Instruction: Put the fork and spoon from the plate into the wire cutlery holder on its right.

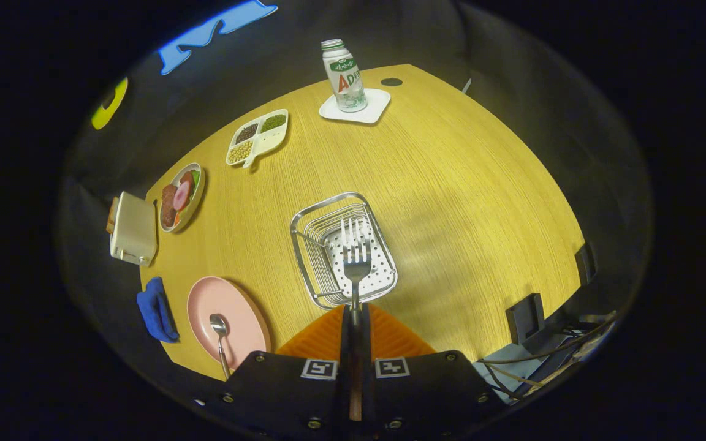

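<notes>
The gripper [353, 318] has its two fingers pinched narrow on the handle of the fork [356, 260], and the fork points straight out ahead, tines toward twelve o'clock. Those tines hang right over the wire cutlery holder [310, 245], above its perforated floor. Whether they touch it, I cannot tell. So this looks like the fork's delivery, step one of two. Back at about eight o'clock from the fingers, the spoon [219, 334] lies on the pink plate [239, 306], bowl up, handle toward the gripper, not yet dealt with.

What comes next, by my reading: lower the fork inside the rim, let the fingers part, then go to the plate for that spoon. The handle is thin, so the release wants to be clean, with no snagging on the wires.

Writing? Out at twelve o'clock a white bottle [344, 76] stands on a square white coaster [374, 110]; a large red "A" is clear on its label, the remaining print too small to read.
</notes>
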